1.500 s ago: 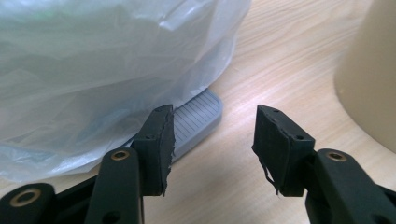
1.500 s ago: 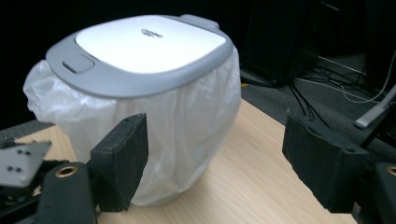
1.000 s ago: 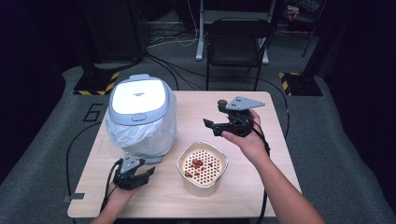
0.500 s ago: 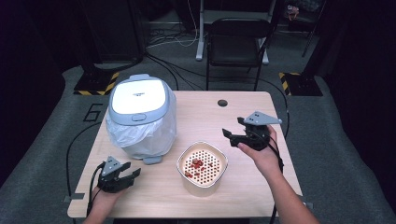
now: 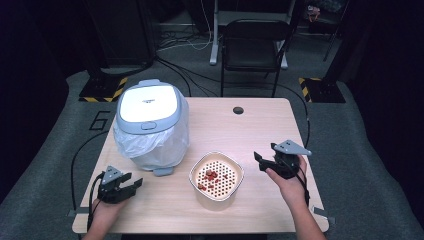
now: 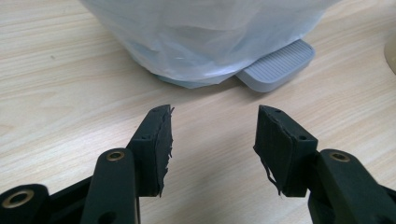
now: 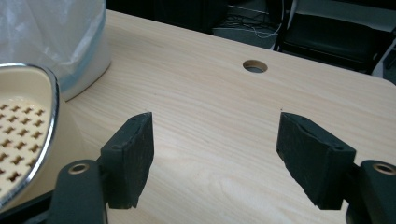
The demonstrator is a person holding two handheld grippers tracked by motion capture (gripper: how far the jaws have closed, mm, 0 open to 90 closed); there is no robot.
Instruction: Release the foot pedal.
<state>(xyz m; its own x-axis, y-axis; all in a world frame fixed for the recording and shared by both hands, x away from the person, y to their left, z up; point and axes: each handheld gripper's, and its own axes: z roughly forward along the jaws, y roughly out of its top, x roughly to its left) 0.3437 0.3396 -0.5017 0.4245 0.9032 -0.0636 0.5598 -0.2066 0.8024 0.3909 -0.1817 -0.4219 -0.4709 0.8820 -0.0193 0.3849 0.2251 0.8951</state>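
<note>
The pedal bin [image 5: 150, 125], lid down and lined with a white plastic bag [image 6: 205, 42], stands at the left rear of the table [image 5: 260, 125], and the cream strainer bowl [image 5: 216, 179] with a few red scraps [image 5: 210, 177] on its perforated insert sits just in front and to the right of it. That pairing looks deliberate: scraps close to where they would be tipped.

The left gripper [image 5: 131, 185] rests low at the front left edge, jaws parted with nothing between them, aimed toward the bin's grey foot pedal [image 6: 275, 65], which juts out from under the bag toward the front of the table. I'd judge it is lined up to press that pedal and lift the lid.

The right gripper [image 5: 260, 161] hovers just right of the bowl, also parted and empty, its jaws pointing left at the rim [image 7: 46, 116], probably to take it there.

The bowl is a rounded square with no marked long axis; it sits upright, mouth up.
</note>
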